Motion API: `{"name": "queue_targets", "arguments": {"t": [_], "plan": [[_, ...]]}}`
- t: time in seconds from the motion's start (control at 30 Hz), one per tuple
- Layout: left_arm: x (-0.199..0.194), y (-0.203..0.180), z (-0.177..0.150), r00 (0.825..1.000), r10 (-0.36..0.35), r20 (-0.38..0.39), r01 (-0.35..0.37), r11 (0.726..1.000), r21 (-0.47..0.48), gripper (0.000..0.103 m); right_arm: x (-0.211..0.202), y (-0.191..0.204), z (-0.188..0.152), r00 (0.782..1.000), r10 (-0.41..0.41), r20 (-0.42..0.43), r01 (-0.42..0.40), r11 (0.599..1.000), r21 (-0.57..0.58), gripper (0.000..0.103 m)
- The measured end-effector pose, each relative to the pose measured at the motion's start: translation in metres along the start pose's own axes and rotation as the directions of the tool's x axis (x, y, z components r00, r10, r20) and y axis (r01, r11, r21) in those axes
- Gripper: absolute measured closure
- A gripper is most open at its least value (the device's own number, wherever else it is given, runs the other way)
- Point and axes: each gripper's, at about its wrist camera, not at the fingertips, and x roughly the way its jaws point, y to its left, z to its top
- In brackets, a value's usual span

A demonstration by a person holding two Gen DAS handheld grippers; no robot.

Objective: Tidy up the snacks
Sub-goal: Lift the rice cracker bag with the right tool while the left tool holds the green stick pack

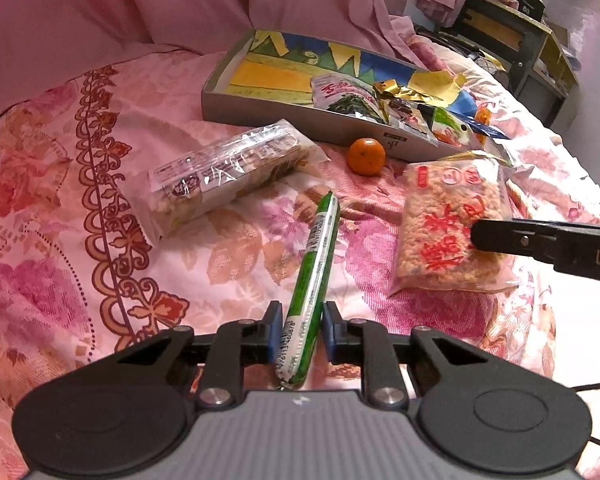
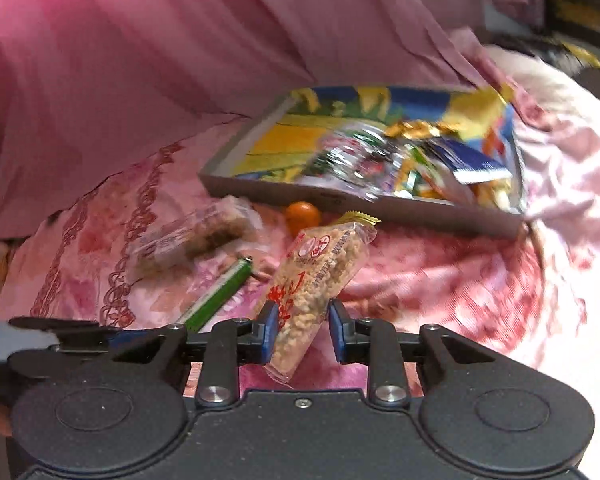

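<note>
My left gripper [image 1: 299, 330] has its blue pads on both sides of a green sausage stick [image 1: 314, 280] lying on the pink bedspread; whether the pads press it is unclear. My right gripper [image 2: 304, 334] straddles a clear bag of crumbly rice snack with red print [image 2: 314, 280], its jaws wider than the bag; the bag also shows in the left wrist view [image 1: 450, 232], with a right finger [image 1: 500, 236] over it. A grey tray [image 1: 284, 114] with a colourful liner holds several snack packets [image 1: 352, 98]; it also shows in the right wrist view [image 2: 260, 192].
A clear pack of nut bars [image 1: 228, 176] lies left of the sausage. A mandarin [image 1: 366, 156] sits against the tray's front wall. Pink fabric [image 1: 140, 4] drapes behind the tray. A dark shelf unit [image 1: 532, 48] stands at the far right.
</note>
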Motion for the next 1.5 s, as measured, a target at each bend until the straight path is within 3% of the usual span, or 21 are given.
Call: {"name": "queue_targets", "arguments": {"t": [0.27, 0.7, 1.1, 1.33, 1.5], "plan": [[0.001, 0.000, 0.000, 1.000, 0.002, -0.005, -0.002, 1.000, -0.006, 0.079, 0.018, 0.010, -0.001, 0.997, 0.067, 0.040, -0.067, 0.998, 0.006, 0.073], [0.003, 0.000, -0.001, 1.000, 0.008, -0.005, -0.008, 1.000, -0.005, 0.079, 0.037, 0.021, -0.008, 0.987, 0.158, 0.036, -0.159, 0.987, 0.031, 0.048], [0.003, 0.000, -0.001, 1.000, 0.005, -0.002, -0.005, 1.000, -0.003, 0.079, 0.061, 0.004, -0.015, 0.986, 0.169, -0.003, -0.166, 0.973, 0.159, 0.051], [0.002, 0.001, -0.002, 1.000, 0.003, -0.002, -0.003, 1.000, -0.006, 0.079, 0.065, 0.005, -0.015, 0.987, 0.159, -0.033, -0.153, 0.977, 0.145, 0.049], [0.002, 0.000, -0.002, 1.000, 0.006, -0.002, -0.006, 1.000, -0.001, 0.079, 0.068, 0.004, -0.017, 0.984, 0.174, -0.043, -0.165, 0.971, 0.171, 0.037]]}}
